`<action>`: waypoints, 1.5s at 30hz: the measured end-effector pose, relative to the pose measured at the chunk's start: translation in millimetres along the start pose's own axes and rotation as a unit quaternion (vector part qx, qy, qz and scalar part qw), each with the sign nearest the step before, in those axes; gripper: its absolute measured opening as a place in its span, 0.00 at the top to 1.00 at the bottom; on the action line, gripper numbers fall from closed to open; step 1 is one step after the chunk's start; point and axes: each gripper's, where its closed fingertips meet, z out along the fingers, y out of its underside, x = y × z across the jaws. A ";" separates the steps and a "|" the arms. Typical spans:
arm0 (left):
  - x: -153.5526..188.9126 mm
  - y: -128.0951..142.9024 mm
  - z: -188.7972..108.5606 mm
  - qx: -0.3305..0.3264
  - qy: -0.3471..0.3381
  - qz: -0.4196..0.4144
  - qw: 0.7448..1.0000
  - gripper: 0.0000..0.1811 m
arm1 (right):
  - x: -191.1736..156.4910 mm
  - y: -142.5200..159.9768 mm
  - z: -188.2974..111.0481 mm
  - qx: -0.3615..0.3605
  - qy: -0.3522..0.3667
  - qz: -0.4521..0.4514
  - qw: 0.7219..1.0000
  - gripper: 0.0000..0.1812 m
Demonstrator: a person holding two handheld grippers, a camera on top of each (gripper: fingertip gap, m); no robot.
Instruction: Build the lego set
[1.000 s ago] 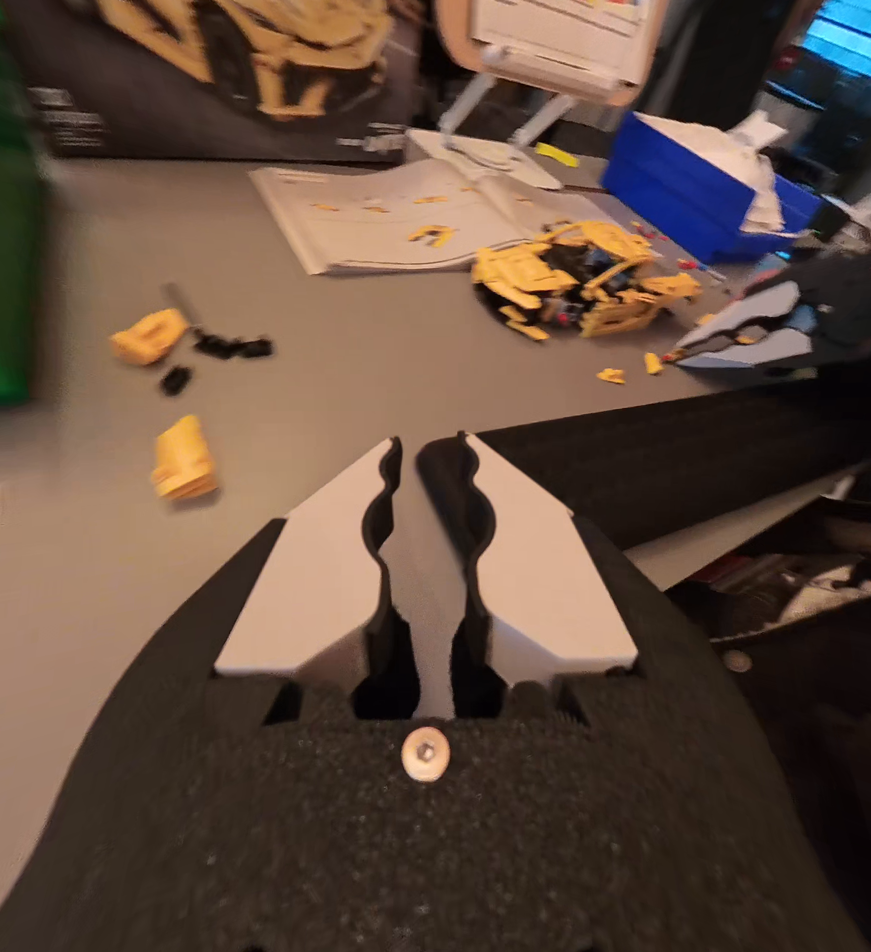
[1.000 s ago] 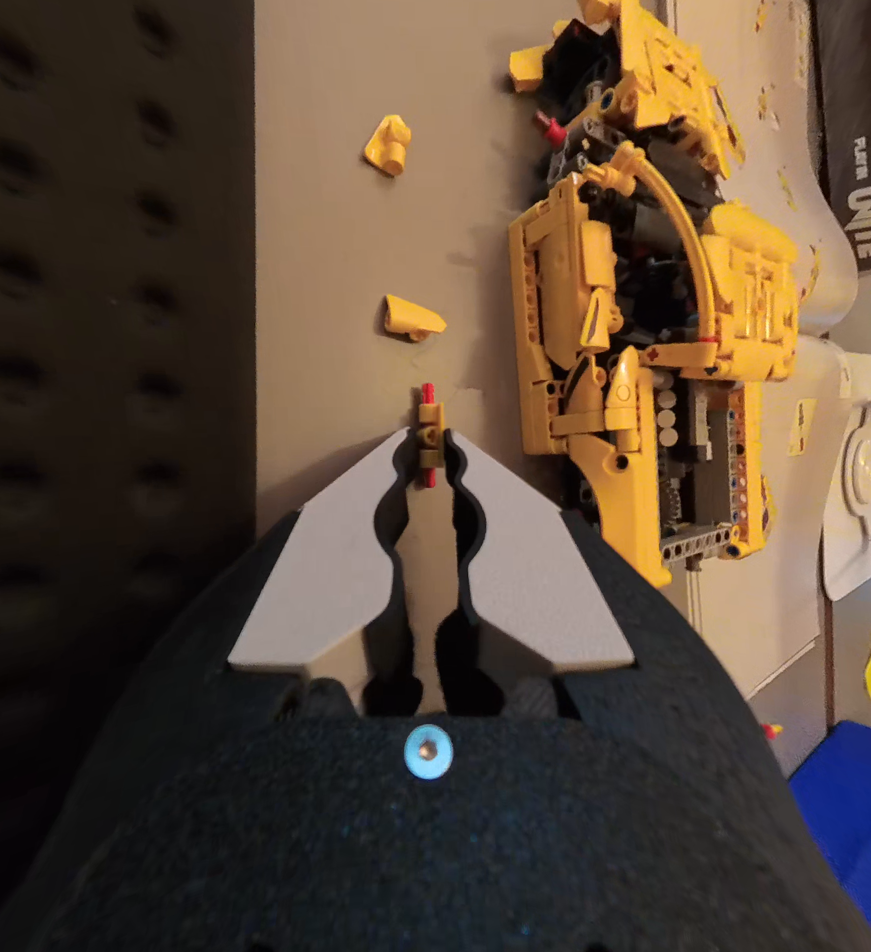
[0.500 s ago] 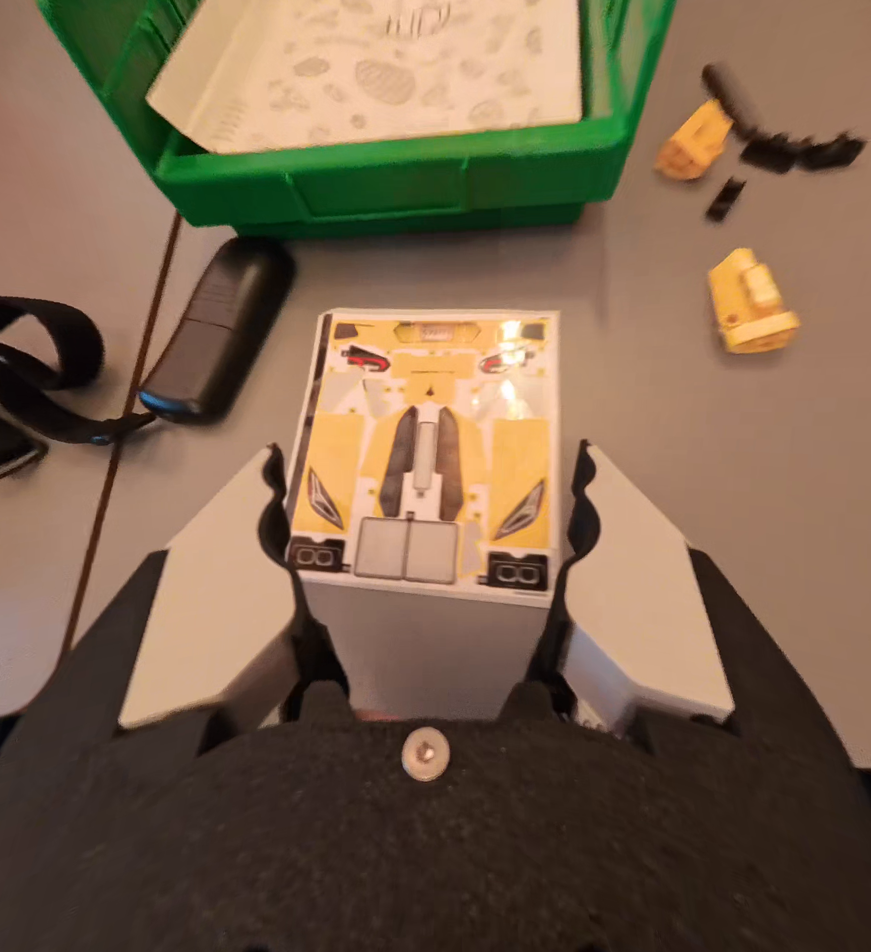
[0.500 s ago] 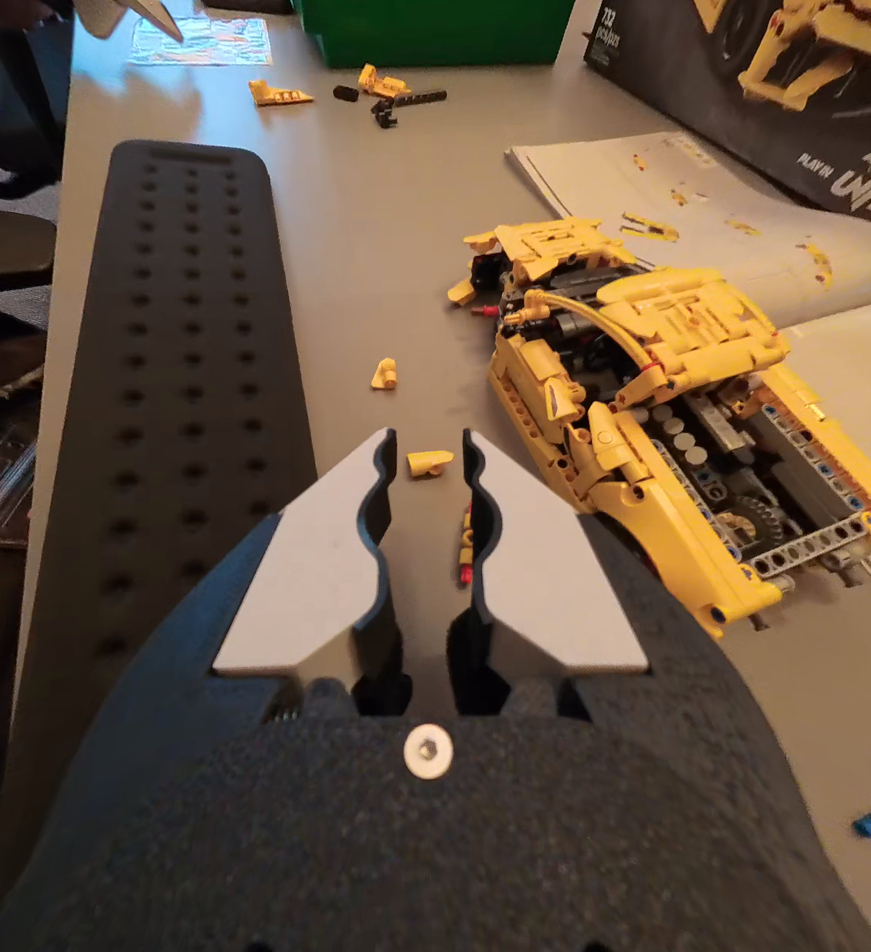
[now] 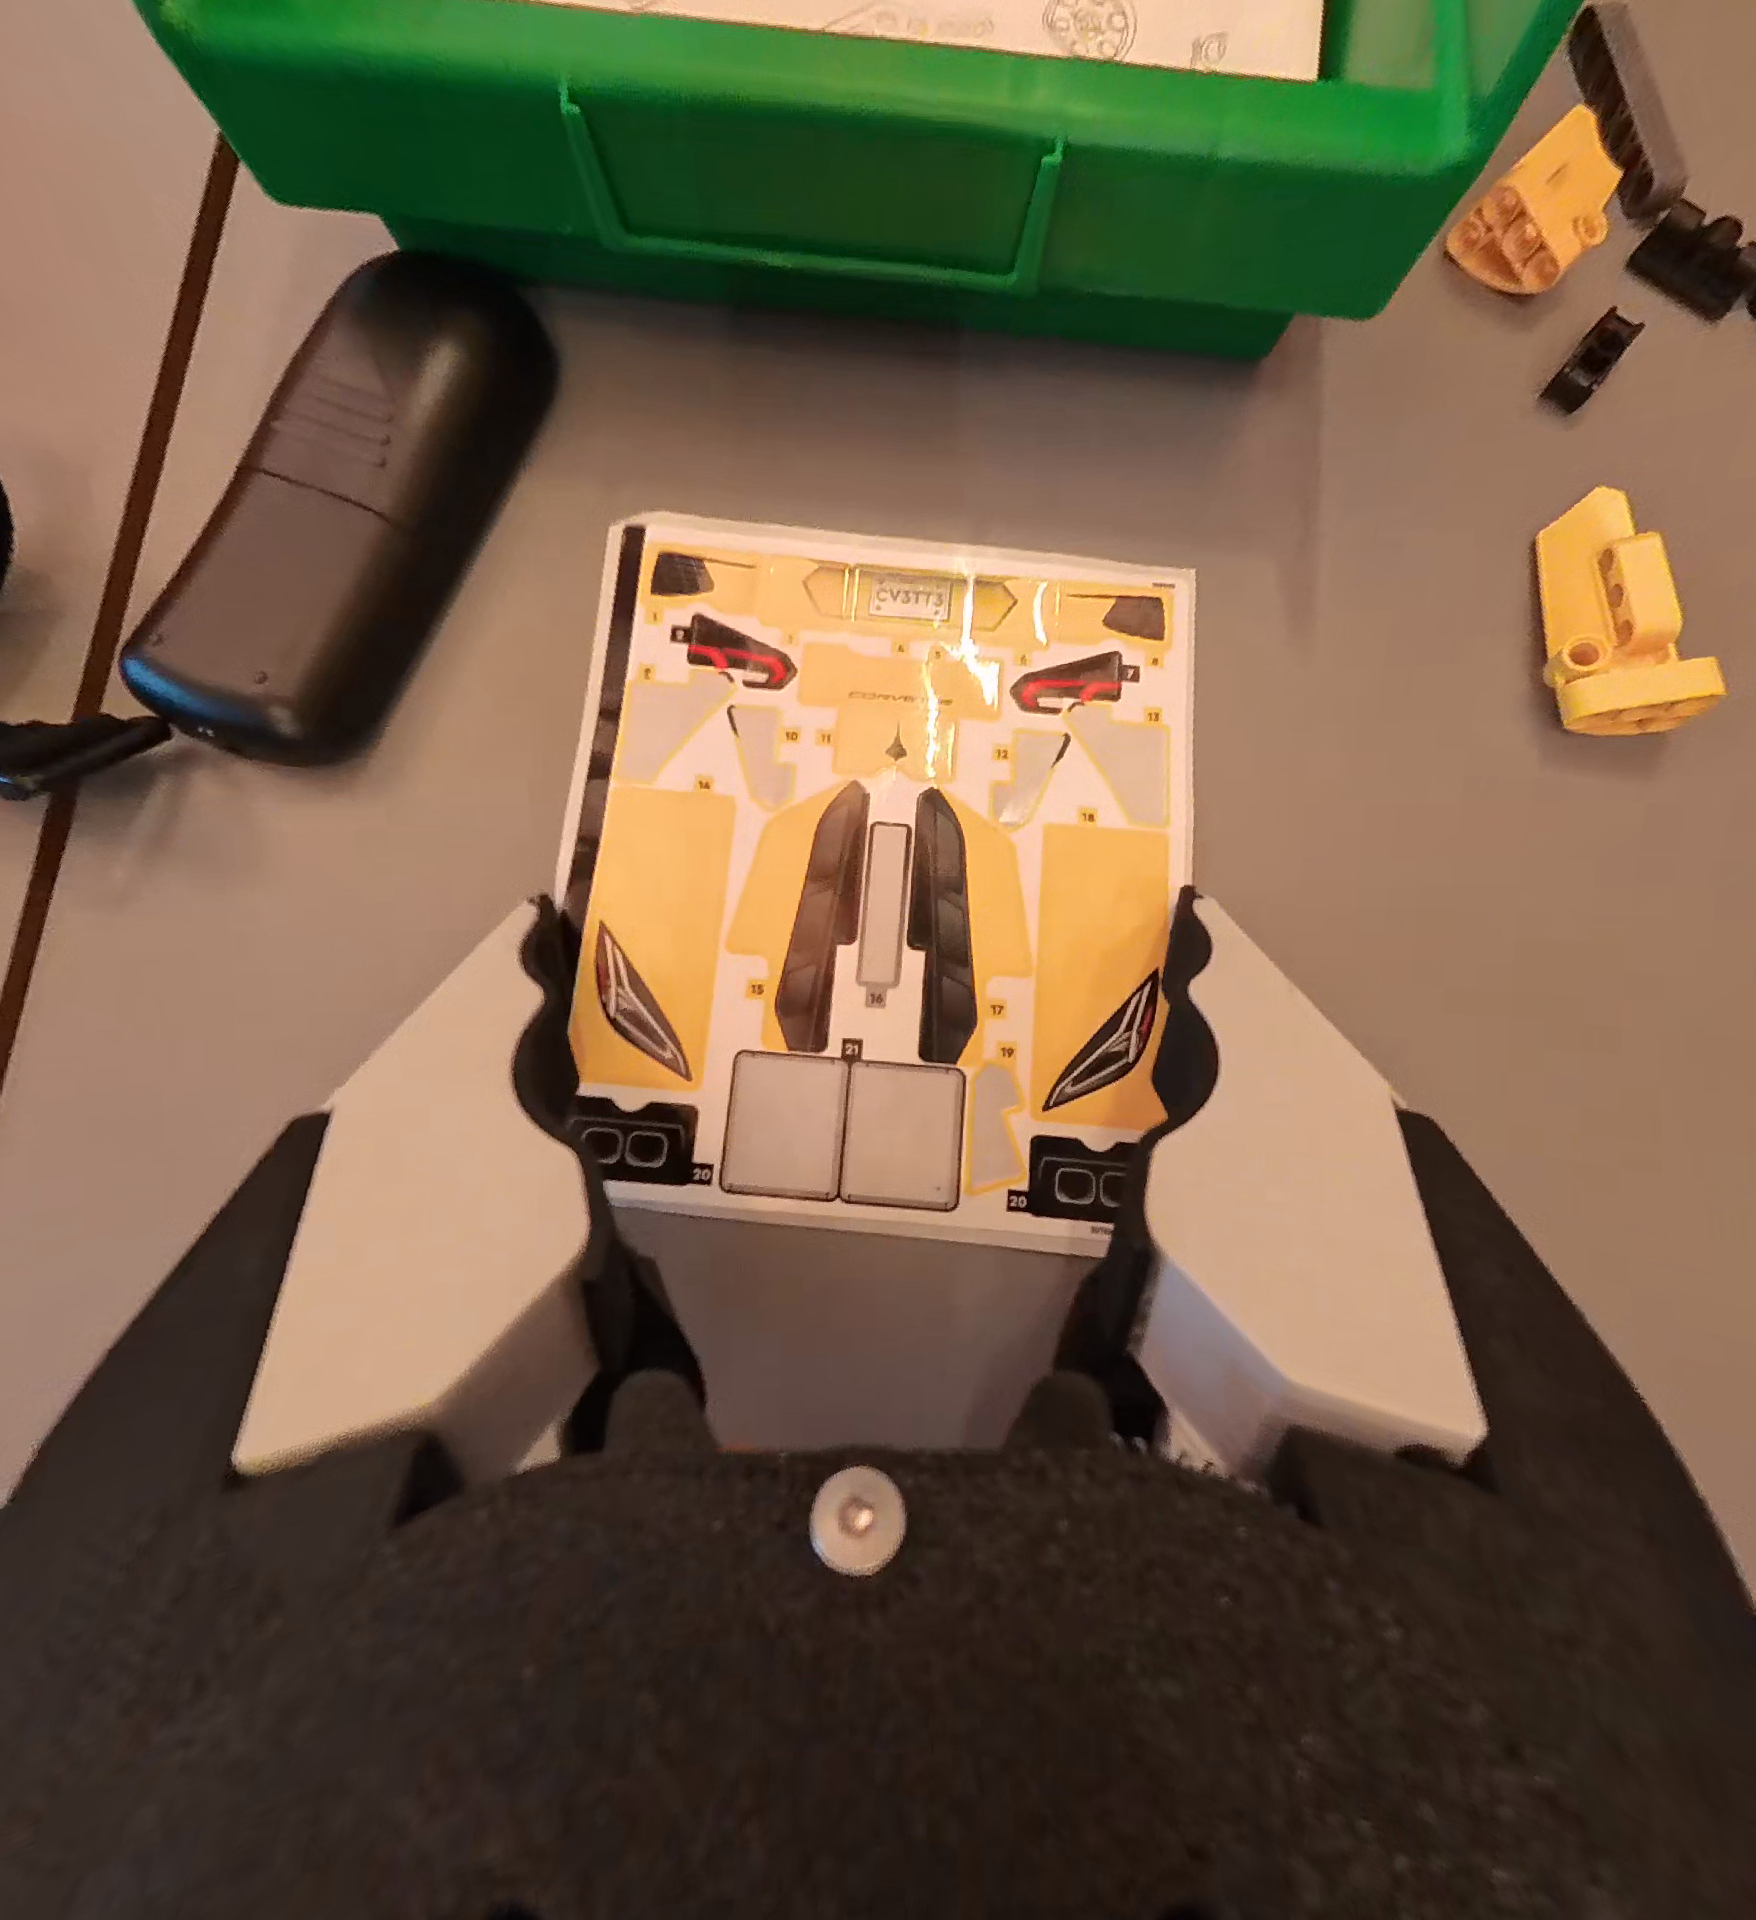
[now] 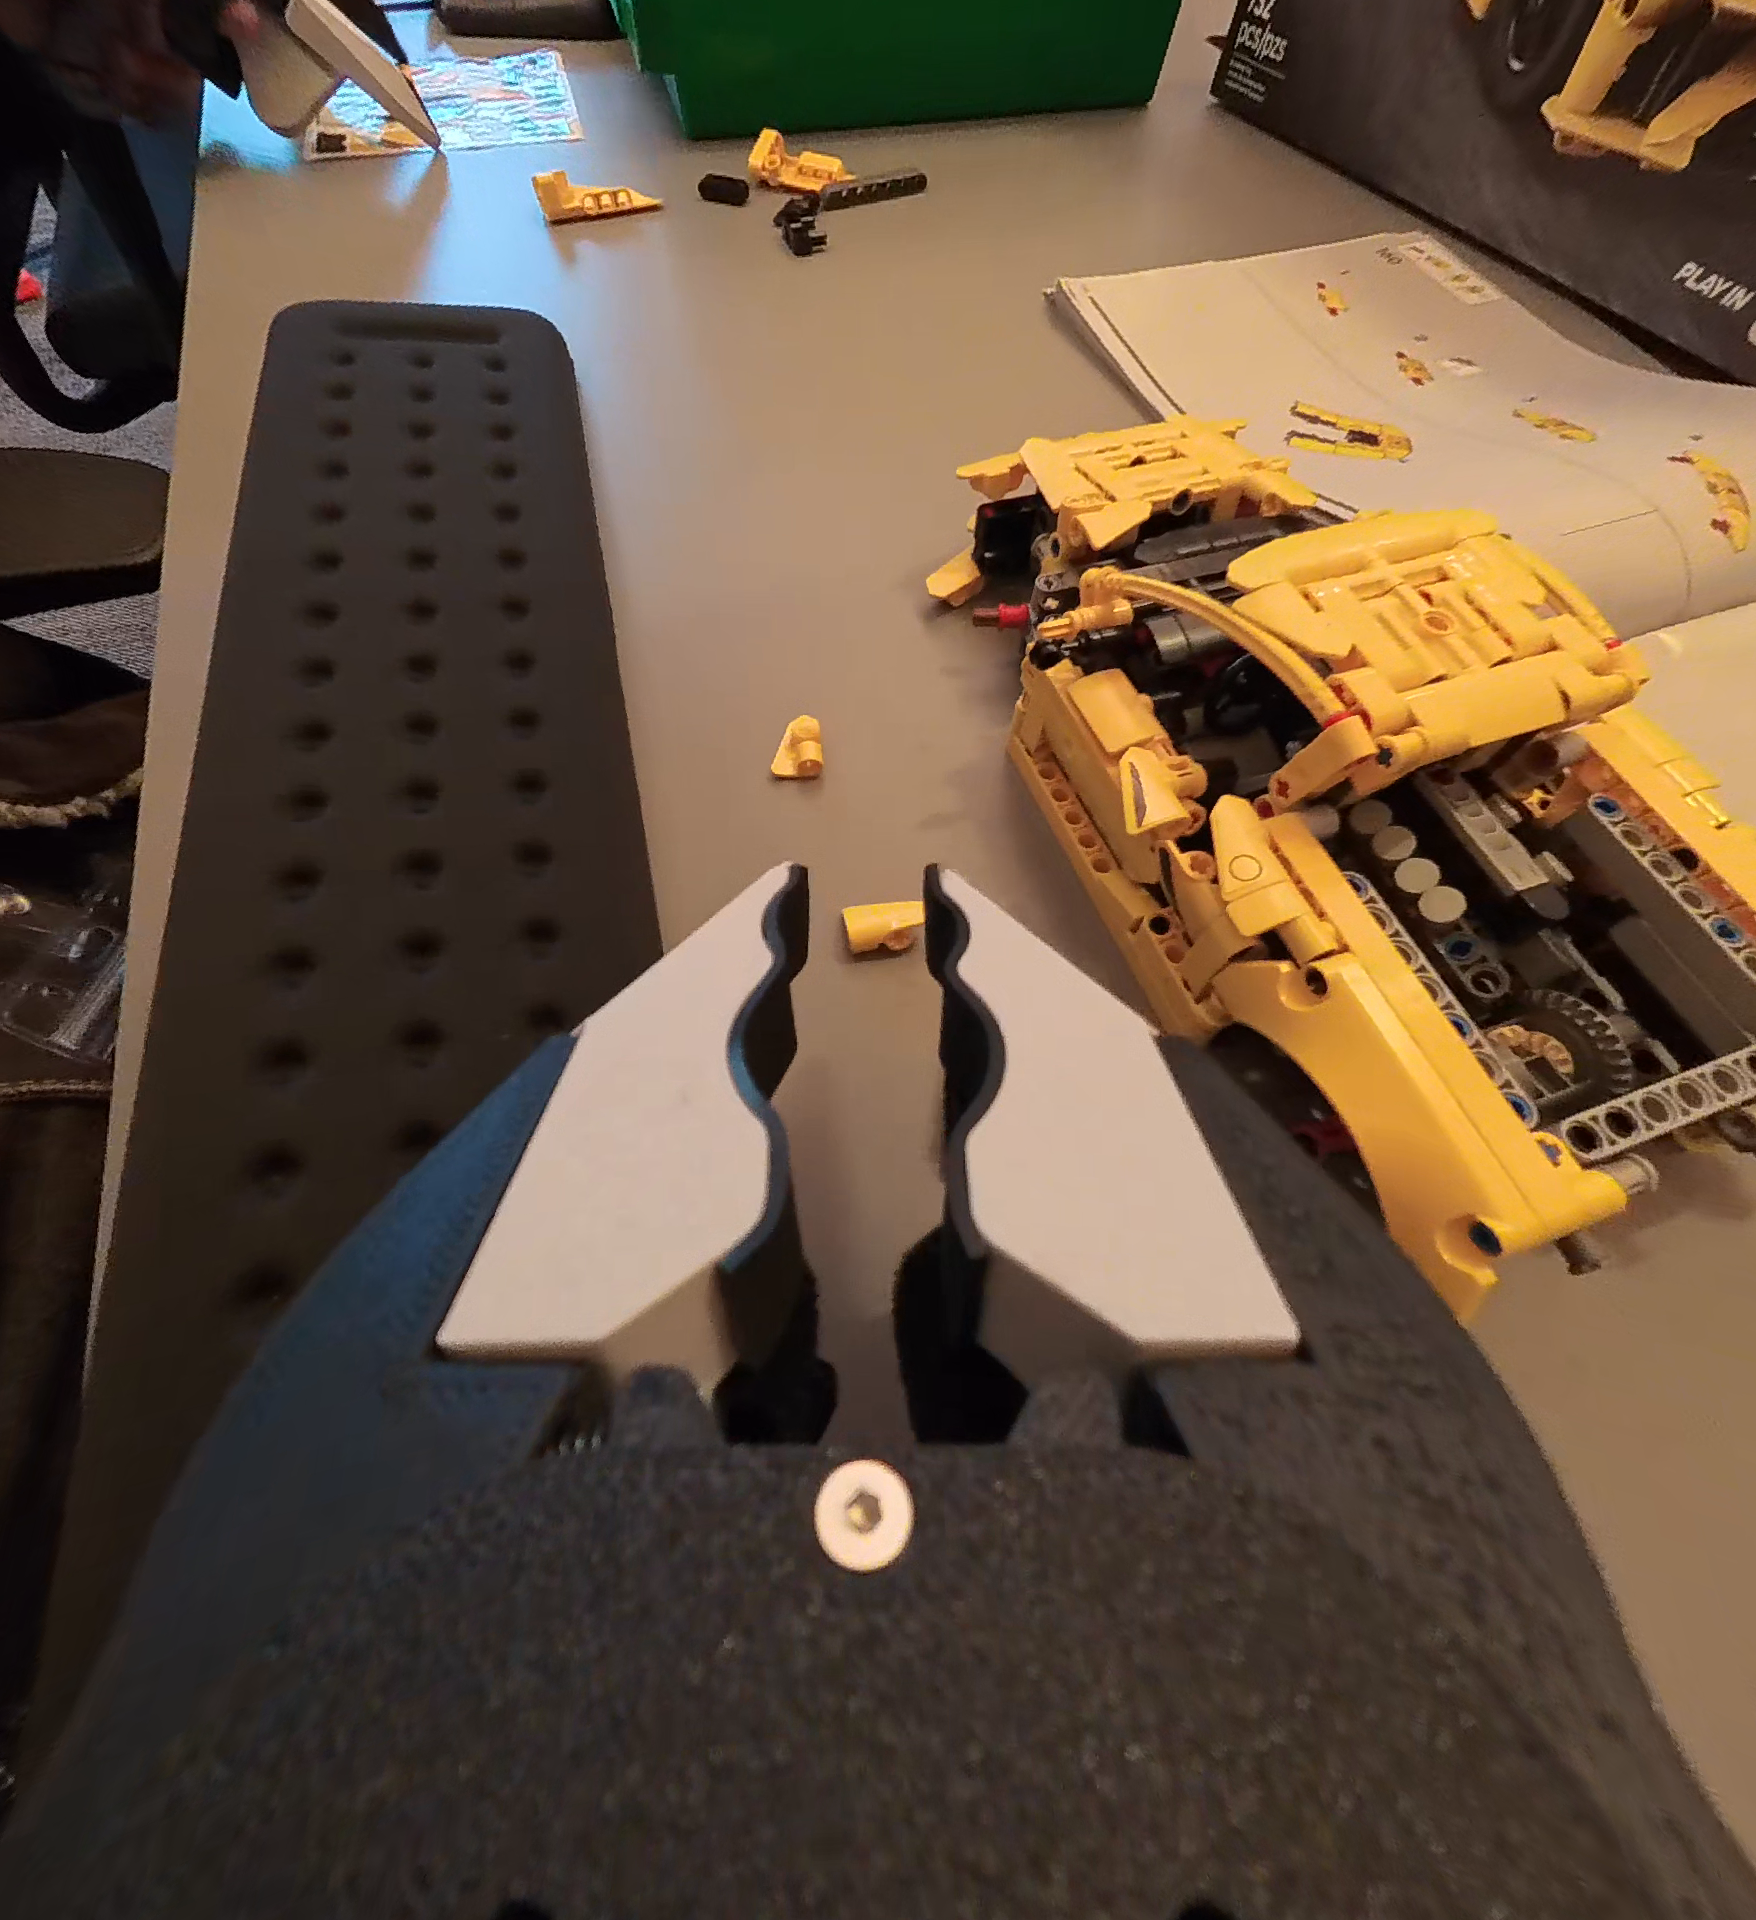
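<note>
The left tongs (image 5: 869, 956) are spread wide, one finger at each long side of the glossy yellow, black and grey sticker sheet (image 5: 879, 862) lying flat on the grey bench (image 5: 1425, 935). Whether the fingers touch the sheet's edges cannot be told. The wide spread fits the sheet's breadth, which suggests the tongs are lined up to pinch it or pin it down for peeling.

Ahead of these tongs sits a green plastic bin (image 5: 801, 177). To their left lies a black oblong case (image 5: 334, 520), and to their right a chunky yellow brick assembly (image 5: 1622, 634).

The right tongs (image 6: 866, 909) are parted a little and hold nothing. A small curved yellow piece (image 6: 882, 925) lies on the bench just beyond their tips, seen through the gap, so they look aimed at it for a pick-up.

To their right rests the half-built yellow and black lego car (image 6: 1373, 831), its frame open, with the open instruction booklet (image 6: 1373, 343) beyond it. To their left lies a long black perforated strip (image 6: 417, 727). A second small yellow piece (image 6: 798, 748) sits farther ahead.
</note>
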 end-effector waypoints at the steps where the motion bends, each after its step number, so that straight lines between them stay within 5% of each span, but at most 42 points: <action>1: 0.3 0.2 -0.2 -0.002 -0.002 -0.002 1.000 0.37 | 0.0 -0.1 -0.1 0.000 0.000 0.000 1.000 0.88; 10: 4.2 4.4 -8.9 -0.011 -0.001 0.000 1.000 0.57 | -2.4 1.3 0.0 -0.004 -0.009 0.005 1.000 0.91; 13: 7.1 7.1 -14.3 -0.016 0.007 0.010 1.000 0.81 | -2.7 1.7 0.6 -0.006 -0.011 0.005 1.000 0.91; 17: 8.5 8.7 -16.1 -0.007 0.014 0.015 1.000 0.90 | -3.4 1.6 0.7 -0.005 -0.015 0.009 1.000 0.92; 29: 17.8 -8.9 -33.3 0.028 0.023 0.065 0.997 1.00 | -5.6 -7.1 -1.2 0.009 -0.024 0.019 0.999 0.93; 33: 43.4 -38.0 -60.4 0.098 0.051 0.092 0.990 1.00 | -15.1 -55.2 7.1 0.071 -0.040 0.043 0.996 0.92; 38: 111.6 -94.8 -117.7 0.227 0.171 0.073 0.956 1.00 | -65.0 -138.8 67.5 0.104 -0.149 0.061 0.981 0.73; 41: 159.5 -125.2 -144.3 0.287 0.248 0.060 0.923 1.00 | -99.5 -180.6 107.9 0.114 -0.250 0.124 0.953 0.66; 45: 221.2 -149.6 -152.4 0.316 0.309 0.077 0.894 1.00 | -111.0 -224.6 123.7 0.142 -0.349 0.238 0.895 0.67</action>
